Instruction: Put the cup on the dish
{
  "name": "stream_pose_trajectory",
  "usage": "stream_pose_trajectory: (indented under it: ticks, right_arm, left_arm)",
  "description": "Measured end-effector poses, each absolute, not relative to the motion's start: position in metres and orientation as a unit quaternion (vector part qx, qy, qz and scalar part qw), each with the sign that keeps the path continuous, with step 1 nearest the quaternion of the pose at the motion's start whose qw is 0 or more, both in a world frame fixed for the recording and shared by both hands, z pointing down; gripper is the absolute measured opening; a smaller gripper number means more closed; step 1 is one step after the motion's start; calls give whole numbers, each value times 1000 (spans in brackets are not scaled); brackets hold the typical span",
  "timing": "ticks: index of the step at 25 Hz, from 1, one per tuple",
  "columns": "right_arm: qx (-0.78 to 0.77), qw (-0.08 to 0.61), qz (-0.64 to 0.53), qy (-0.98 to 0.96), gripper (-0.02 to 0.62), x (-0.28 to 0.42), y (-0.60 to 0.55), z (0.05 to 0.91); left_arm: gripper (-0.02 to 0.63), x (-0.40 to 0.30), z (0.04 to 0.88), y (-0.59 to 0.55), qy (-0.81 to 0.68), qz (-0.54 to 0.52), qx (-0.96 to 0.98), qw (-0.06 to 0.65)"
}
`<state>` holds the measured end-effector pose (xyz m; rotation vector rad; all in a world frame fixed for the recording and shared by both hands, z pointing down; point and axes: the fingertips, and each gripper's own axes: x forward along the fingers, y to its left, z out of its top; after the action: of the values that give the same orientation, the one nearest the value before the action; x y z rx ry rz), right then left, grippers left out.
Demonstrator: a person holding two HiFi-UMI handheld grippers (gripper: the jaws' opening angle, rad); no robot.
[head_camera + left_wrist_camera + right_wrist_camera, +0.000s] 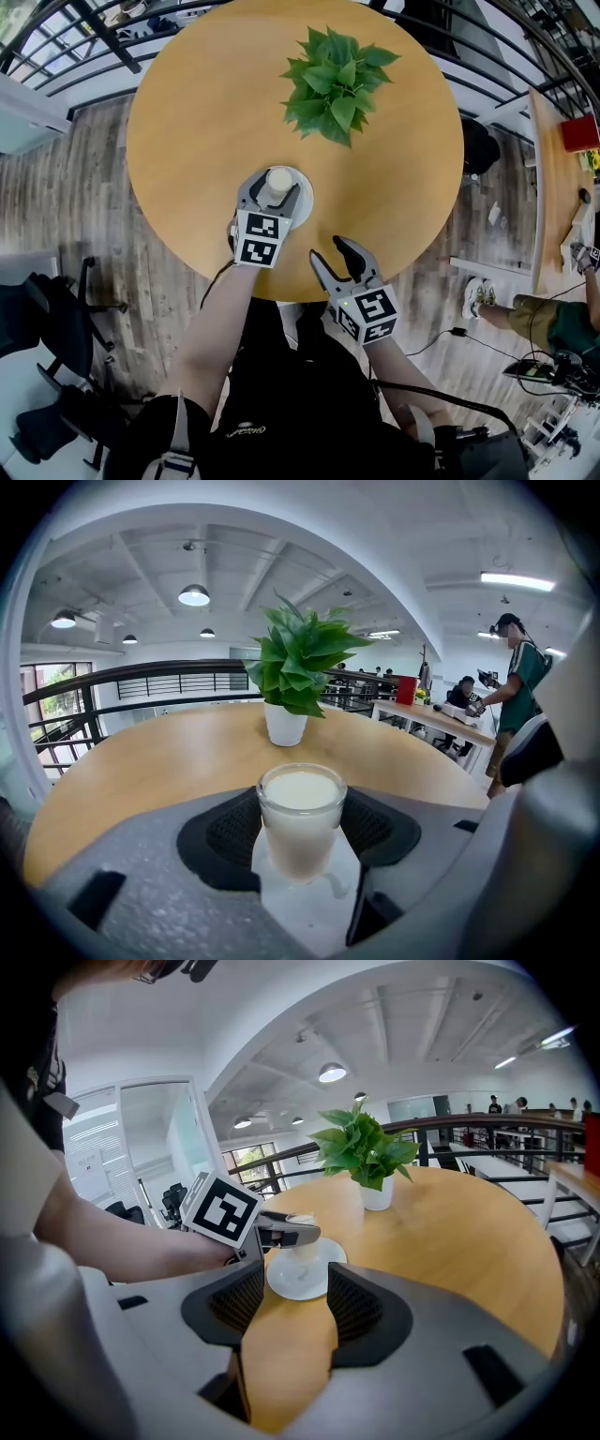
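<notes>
A clear glass cup (pixel 278 180) full of white liquid stands upright on a white dish (pixel 303 199) near the round wooden table's (pixel 197 112) front edge. My left gripper (pixel 275 187) is shut on the cup. In the left gripper view the cup (pixel 301 822) sits between both dark pads, with the dish (pixel 309 916) under it. My right gripper (pixel 328 248) hangs open over the table's near edge, to the right of the dish, with nothing between its jaws. In the right gripper view (pixel 295 1302) the dish (pixel 309 1279) and the cup (pixel 302 1227) lie just ahead.
A green potted plant (pixel 335 82) in a white pot stands at the table's far side. A second wooden table (pixel 553 178) with a red item is at the right, with people near it. Dark chairs (pixel 56 319) stand at the left, and a railing runs behind.
</notes>
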<state>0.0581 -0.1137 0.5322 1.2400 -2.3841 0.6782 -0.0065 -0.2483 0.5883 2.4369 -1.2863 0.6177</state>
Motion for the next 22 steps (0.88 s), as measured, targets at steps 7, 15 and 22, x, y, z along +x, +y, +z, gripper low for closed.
stream_pose_trajectory:
  ticks: [7, 15, 22]
  right_arm:
    - [440, 184, 243, -845, 212, 62, -109, 535]
    - [440, 183, 245, -844, 213, 63, -108, 537]
    - [438, 183, 245, -845, 213, 60, -106, 536]
  left_arm:
    - [265, -6, 599, -242, -453, 224, 847, 164]
    - [265, -2, 604, -239, -456, 227, 845, 164]
    - [265, -5, 606, -233, -456, 231, 845, 157]
